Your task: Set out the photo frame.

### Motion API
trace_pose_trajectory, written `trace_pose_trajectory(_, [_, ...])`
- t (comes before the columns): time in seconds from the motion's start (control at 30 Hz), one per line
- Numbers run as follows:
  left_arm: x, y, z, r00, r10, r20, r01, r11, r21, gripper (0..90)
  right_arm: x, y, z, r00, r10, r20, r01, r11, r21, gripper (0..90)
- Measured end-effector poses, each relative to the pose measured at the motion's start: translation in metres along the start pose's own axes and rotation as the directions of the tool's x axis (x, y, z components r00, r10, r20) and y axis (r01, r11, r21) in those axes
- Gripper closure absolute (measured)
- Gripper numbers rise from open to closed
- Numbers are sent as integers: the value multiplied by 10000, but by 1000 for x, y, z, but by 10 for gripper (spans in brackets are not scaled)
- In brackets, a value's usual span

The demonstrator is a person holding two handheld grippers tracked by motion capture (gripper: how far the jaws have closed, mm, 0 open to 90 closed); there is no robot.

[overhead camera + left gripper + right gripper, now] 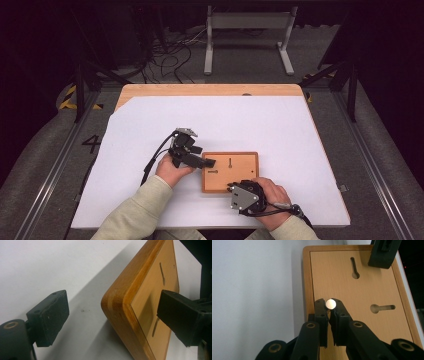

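White-covered desk [280,125], dark room behind. Wooden board [230,172] at lower centre, two keyhole slots. Right gripper [331,305] jaws clenched on round-headed pin [331,304], near board's left edge. Left gripper [112,315] jaws released, straddling board corner.

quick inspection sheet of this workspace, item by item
surface: white sheet over a wooden table, bare around the work.
job's things: wooden board lying flat with two keyhole slots; small round-headed metal pin over the board.
clutter: nothing seen.
grippers: left gripper open, its jaws astride the board's corner, pads not pressing; right gripper shut on the pin.
cables: black cable trails from the left gripper; loose cables on the floor behind the table.
surroundings: dark room, grey frame legs beyond the table, yellow-black floor tape.
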State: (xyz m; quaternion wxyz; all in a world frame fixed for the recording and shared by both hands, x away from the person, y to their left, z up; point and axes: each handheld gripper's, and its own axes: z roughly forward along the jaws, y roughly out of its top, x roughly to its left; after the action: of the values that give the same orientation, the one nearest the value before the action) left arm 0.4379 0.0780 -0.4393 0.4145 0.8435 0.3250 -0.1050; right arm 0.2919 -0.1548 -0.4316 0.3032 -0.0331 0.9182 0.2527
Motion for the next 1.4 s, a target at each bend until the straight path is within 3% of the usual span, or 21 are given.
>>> trace_pose_trajectory(0.47, [0,3,20,9966,-210,791,189,9994,280,103,-1,-1,0,9991,-382,154,381,9992,72,844])
trace_pose_trajectory(0.73, [-13,8,28,9944,313,1013,-408,9949,928,201,-1,-2,0,9995,-293,150,293,9996,-16,843])
trace_pose_trajectory(0.77, [-14,8,28,9953,365,900,-450,9945,945,210,-1,-2,0,9994,-302,156,302,9995,-19,843])
trace_pose_trajectory(0.83, [-13,9,23,9951,342,926,-415,9960,785,249,1,-2,0,9998,-154,115,154,9999,-46,843])
trace_pose_trajectory(1.03, [-14,10,19,9948,415,933,-470,9973,570,314,-1,-2,0,9995,-297,141,297,9996,0,843])
trace_pose_trajectory(1.13, [-12,10,15,9928,309,1159,-368,9982,484,352,-1,-2,-1,9997,-233,79,233,9997,8,844])
trace_pose_trajectory(1.2, [-12,10,14,9918,383,1219,-439,9981,438,372,-1,-2,-1,10000,-36,-60,36,10000,-33,841])
trace_pose_trajectory(1.23, [-12,10,14,9915,459,1215,-516,9977,443,372,0,-2,-1,9993,340,-159,-342,9993,-139,836])
trace_pose_trajectory(1.3, [-13,11,12,9900,478,1330,-537,9977,412,386,-2,-4,-2,9974,621,-375,-630,9977,-235,813])
trace_pose_trajectory(1.4, [-13,11,8,9864,600,1530,-648,9975,265,431,-7,-7,-7,9856,1450,-870,-1512,9860,-702,744])
